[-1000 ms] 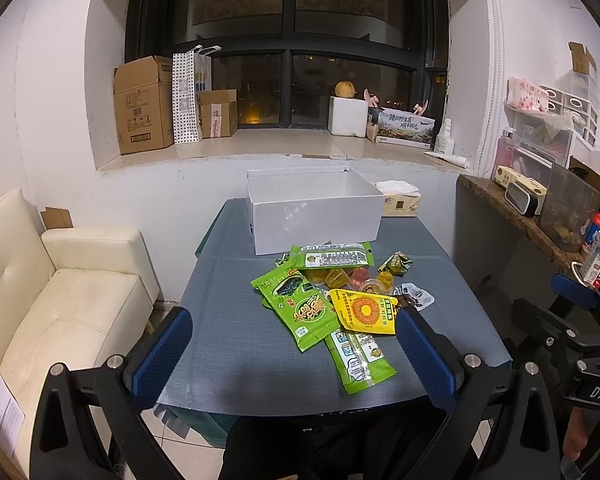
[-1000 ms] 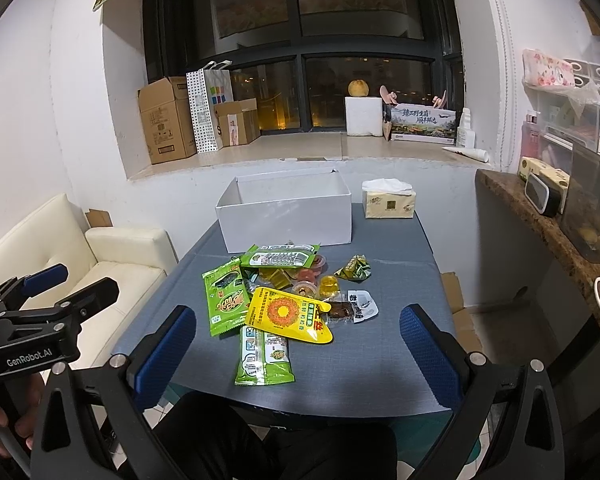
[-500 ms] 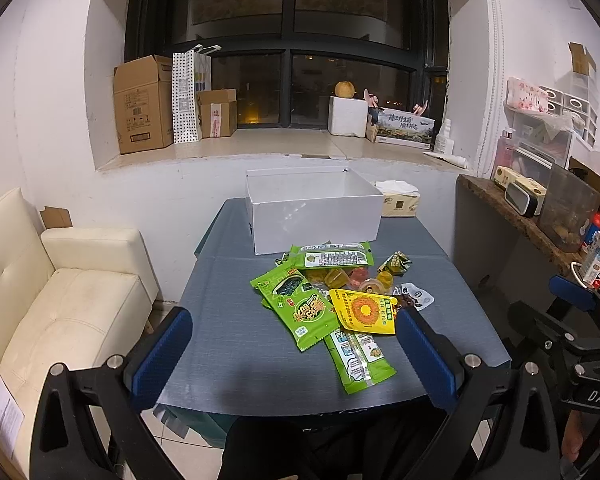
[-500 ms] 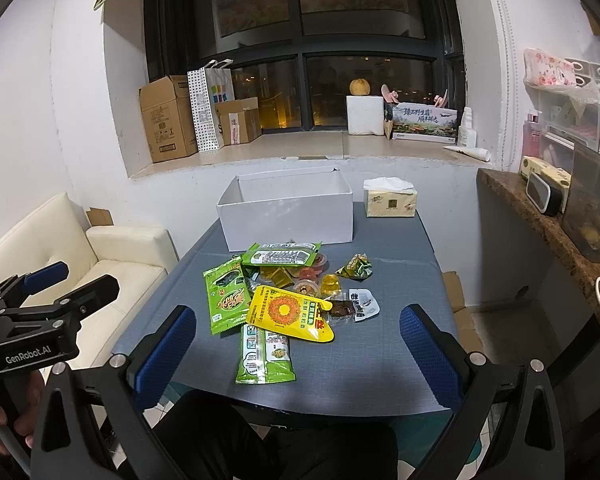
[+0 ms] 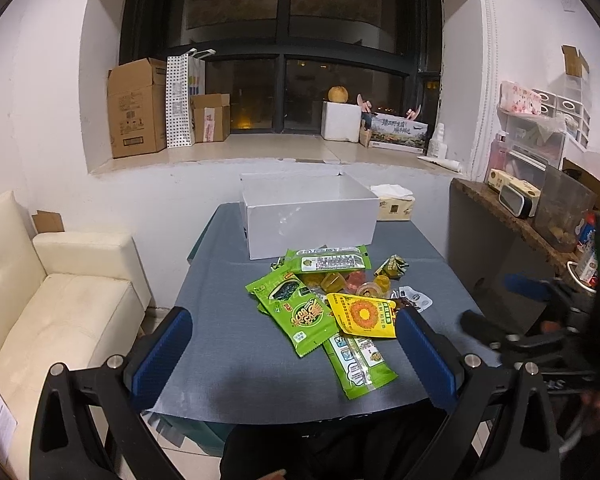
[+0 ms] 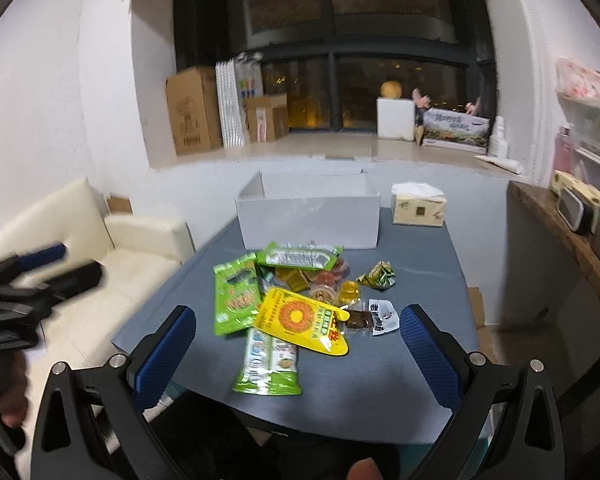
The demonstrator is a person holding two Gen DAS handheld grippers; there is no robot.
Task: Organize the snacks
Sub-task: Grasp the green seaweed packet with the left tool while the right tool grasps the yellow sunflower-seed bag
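Note:
A pile of snacks lies mid-table: a yellow sunflower packet (image 5: 362, 315) (image 6: 300, 320), green packets (image 5: 298, 312) (image 6: 236, 292), a long green pack (image 5: 358, 360) (image 6: 270, 364), jelly cups (image 6: 350, 291) and small wrapped sweets (image 6: 376, 275). An open white box (image 5: 310, 218) (image 6: 308, 210) stands behind them. My left gripper (image 5: 294, 354) is open and empty over the near table edge. My right gripper (image 6: 296, 354) is open and empty, near the long green pack. Each gripper shows blurred in the other's view.
The grey table (image 5: 228, 344) has a tissue box (image 6: 419, 209) at its back right. A cream sofa (image 5: 56, 308) stands left. A wooden counter (image 5: 512, 216) with containers runs along the right. Cardboard boxes (image 5: 134, 114) sit on the window sill.
My right gripper has moved forward and down toward the snacks, its view blurred. My left gripper has barely moved.

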